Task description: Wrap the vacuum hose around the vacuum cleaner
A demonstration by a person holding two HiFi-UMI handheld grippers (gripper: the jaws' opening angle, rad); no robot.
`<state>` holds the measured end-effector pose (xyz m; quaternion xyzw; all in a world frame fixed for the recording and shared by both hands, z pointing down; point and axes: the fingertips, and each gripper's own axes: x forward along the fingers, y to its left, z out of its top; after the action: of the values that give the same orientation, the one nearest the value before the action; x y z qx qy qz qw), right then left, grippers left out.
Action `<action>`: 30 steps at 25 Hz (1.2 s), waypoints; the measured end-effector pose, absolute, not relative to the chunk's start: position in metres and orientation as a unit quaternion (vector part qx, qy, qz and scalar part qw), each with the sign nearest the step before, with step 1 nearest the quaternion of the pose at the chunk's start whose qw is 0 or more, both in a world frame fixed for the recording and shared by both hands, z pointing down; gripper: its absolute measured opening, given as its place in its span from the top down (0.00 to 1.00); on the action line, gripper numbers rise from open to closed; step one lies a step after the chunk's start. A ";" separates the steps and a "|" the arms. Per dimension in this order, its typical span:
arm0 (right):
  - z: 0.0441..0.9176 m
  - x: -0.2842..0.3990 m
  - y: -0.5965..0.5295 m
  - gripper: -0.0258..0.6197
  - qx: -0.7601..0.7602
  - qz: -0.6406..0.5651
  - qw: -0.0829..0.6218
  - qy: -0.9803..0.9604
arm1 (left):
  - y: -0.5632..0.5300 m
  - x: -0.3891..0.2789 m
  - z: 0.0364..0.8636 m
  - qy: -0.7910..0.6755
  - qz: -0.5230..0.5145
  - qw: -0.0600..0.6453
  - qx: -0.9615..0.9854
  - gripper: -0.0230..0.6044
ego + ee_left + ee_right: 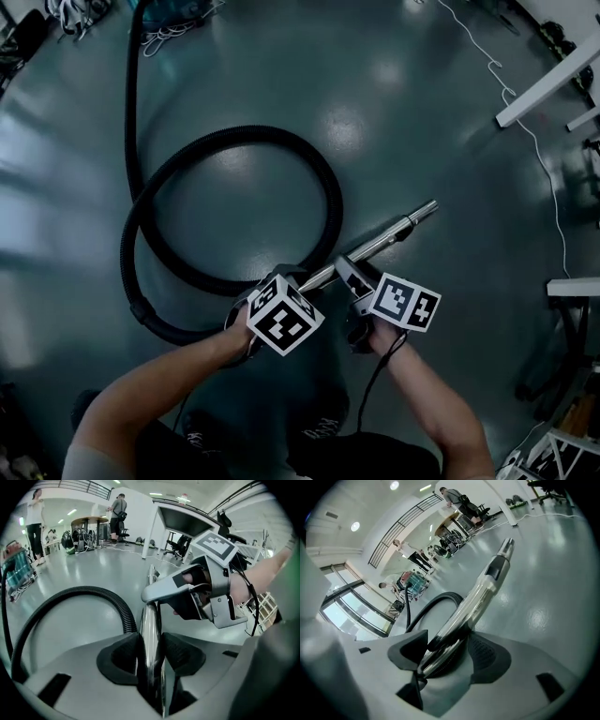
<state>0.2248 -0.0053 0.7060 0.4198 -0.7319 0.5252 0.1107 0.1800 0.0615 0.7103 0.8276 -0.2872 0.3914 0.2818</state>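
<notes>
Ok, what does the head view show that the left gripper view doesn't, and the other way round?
Only the head view shows the whole loop of the black ribbed vacuum hose lying on the grey floor, and the left forearm. Only the left gripper view shows the left gripper with its pads closed on the shiny metal wand tube, and people standing far off across the hall. Both show the tube, part of the hose, and the right gripper further along the tube.
</notes>
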 end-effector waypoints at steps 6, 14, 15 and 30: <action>0.712 0.201 -0.038 0.53 0.414 0.526 0.139 -0.729 | 0.044 0.170 0.708 -0.343 0.370 0.282 0.816 0.68; 0.711 0.168 -0.049 0.60 0.398 0.508 0.202 -0.737 | 0.048 0.149 0.717 -0.385 0.381 0.305 0.783 0.68; 0.712 0.165 -0.050 0.62 0.397 0.509 0.203 -0.736 | 0.052 0.144 0.718 -0.385 0.383 0.312 0.780 0.68; 0.711 0.154 -0.115 0.63 0.387 0.435 0.280 -0.763 | 0.100 -0.010 0.674 -0.389 0.470 0.289 0.738 0.68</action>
<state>0.1539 -0.1148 0.7107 0.3868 -0.7634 0.4348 0.2802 -0.0098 0.1003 0.6745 0.7379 -0.3889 0.4701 0.2886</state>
